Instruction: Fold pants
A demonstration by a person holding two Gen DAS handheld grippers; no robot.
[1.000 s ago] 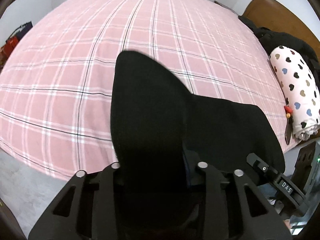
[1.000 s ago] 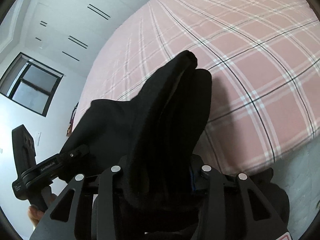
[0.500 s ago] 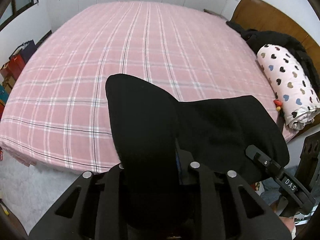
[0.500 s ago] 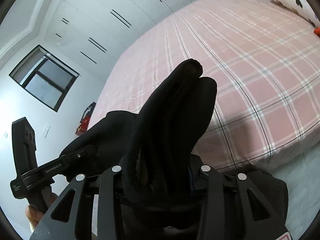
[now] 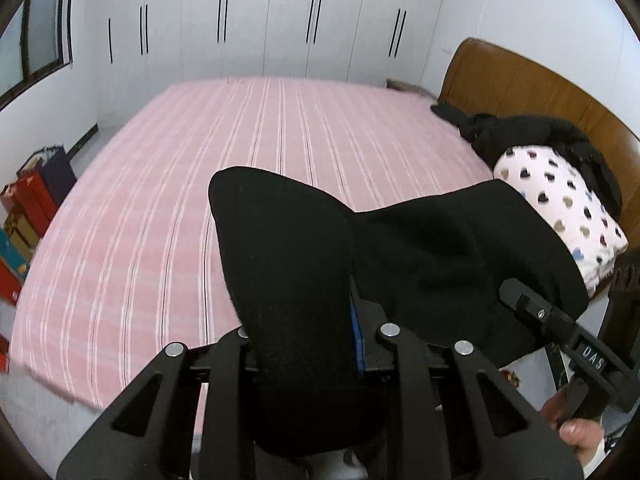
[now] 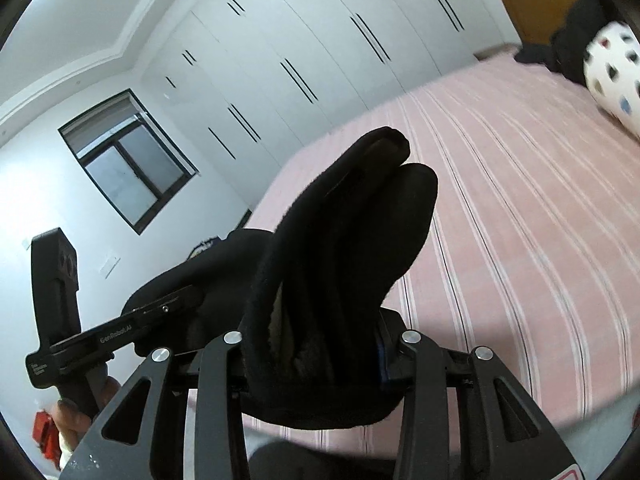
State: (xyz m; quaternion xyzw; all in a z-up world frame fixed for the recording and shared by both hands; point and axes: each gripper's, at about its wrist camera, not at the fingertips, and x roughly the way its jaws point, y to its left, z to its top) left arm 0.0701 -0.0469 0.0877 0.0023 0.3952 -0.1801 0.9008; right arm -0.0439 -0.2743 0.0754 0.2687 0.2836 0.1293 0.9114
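2 tools hold the black pants [image 5: 304, 280] up in front of the bed [image 5: 160, 220]. The left tool [image 5: 308, 336] is clamped on a thick fold of the cloth: the fabric rises out from between its fingers as a tall rounded flap that hides both fingertips, and a blue strip of finger pad [image 5: 357, 336] shows at the cloth's right edge. From that flap the pants stretch away to the right as a broad dark sheet, reaching the right tool [image 5: 532, 304], whose black finger lies against the sheet's far end. A hand [image 5: 576, 436] grips that tool's handle at the lower right.

On the right wrist view, the right tool [image 6: 316, 344] is likewise closed on a bunch of the pants [image 6: 344, 248], several layers pressed together and standing up past the fingers, the fuzzy inner lining visible in the folds. The cloth runs off to the left to the left tool [image 6: 168, 308], which pinches it there; a hand [image 6: 76, 416] holds that tool low on the left.

None of the raised span touches the bed; whether the lower part of the pants hangs free cannot be told. The bed carries a pink striped sheet. At its head, by the brown headboard [image 5: 520, 84], lie a heart-print pillow [image 5: 560, 208] and a heap of black clothes [image 5: 532, 132]. White wardrobes [image 5: 280, 20] line the far wall, and coloured bags [image 5: 36, 184] stand on the floor to the left.
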